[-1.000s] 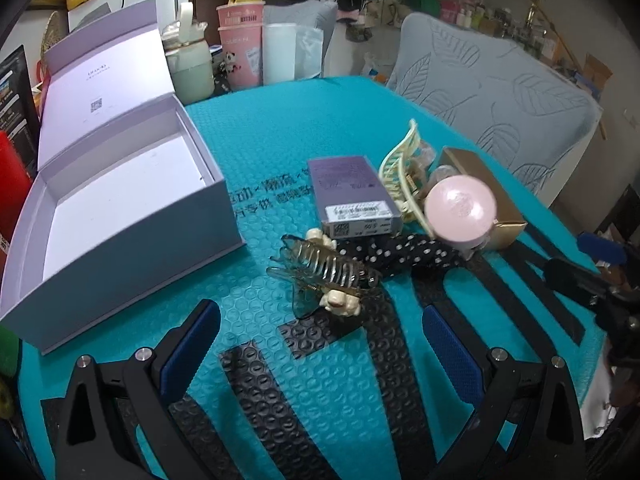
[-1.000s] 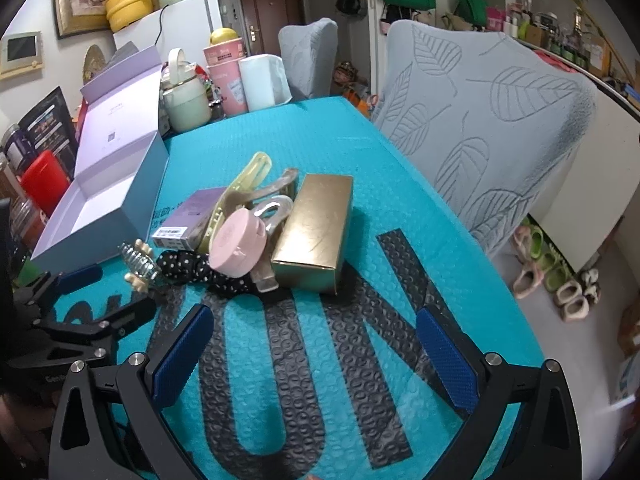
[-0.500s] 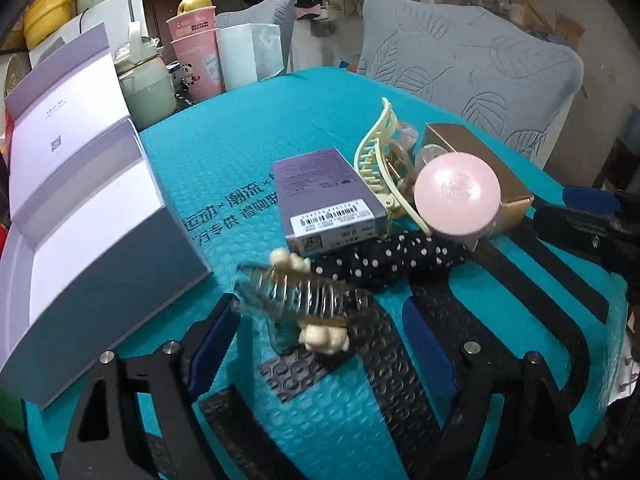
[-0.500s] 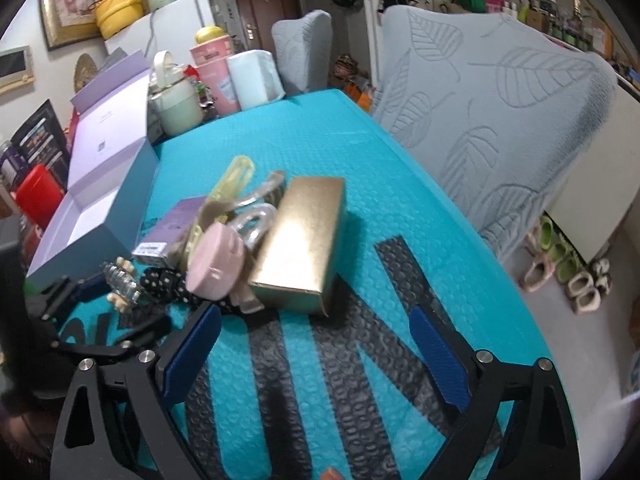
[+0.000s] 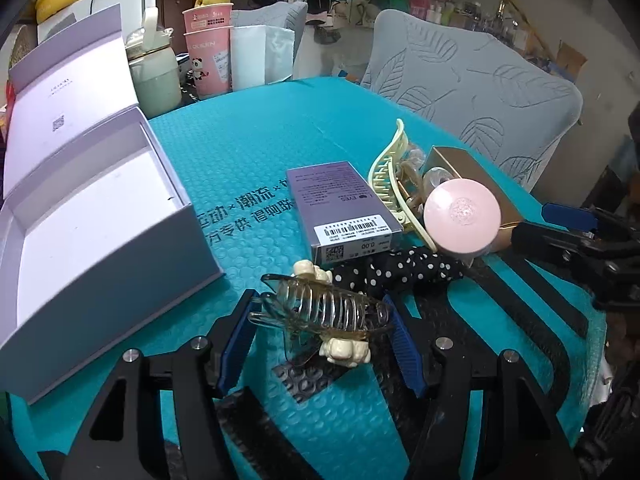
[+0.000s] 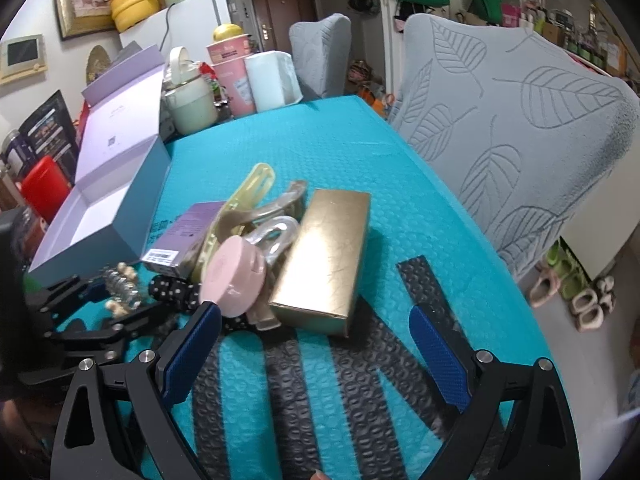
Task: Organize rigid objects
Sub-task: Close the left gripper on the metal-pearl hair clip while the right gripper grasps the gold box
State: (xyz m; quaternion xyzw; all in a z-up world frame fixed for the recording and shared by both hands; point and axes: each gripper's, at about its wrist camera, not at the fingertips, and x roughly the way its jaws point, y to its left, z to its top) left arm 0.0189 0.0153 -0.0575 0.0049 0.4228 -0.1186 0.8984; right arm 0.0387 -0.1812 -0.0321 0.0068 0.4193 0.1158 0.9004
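Well, going left to right from my seat: the open lavender gift box [image 5: 100, 216] sits at the far left of the teal bubble-wrap mat [image 5: 248, 136], lid folded back, its white floor bare as far as I can see. Next comes my left gripper [image 5: 318, 344], whose blue pads flank the translucent claw hair clip [image 5: 320, 314] with the cream flower trim. The clip lies directly between the fingers, its long axis running crosswise, pad to pad, so the jaws bracket its two ends. They look nearly on it, yet I cannot tell whether they have actually clamped it. Just beyond it lie the black polka-dot hair piece [image 5: 400, 272] and the purple barcode carton [image 5: 340, 208], then the pale yellow claw clip [image 5: 390, 176] and the pink round compact [image 5: 462, 216], which leans against the gold box [image 6: 324, 260].

My right gripper [image 6: 314, 348] is spread wide and holds nothing. The gold box lies just ahead of it, lengthwise away from the fingers. I judge the left hand is the nearer one for the hair clip, and the box lies to its left, so the carry should be a short sideways swing
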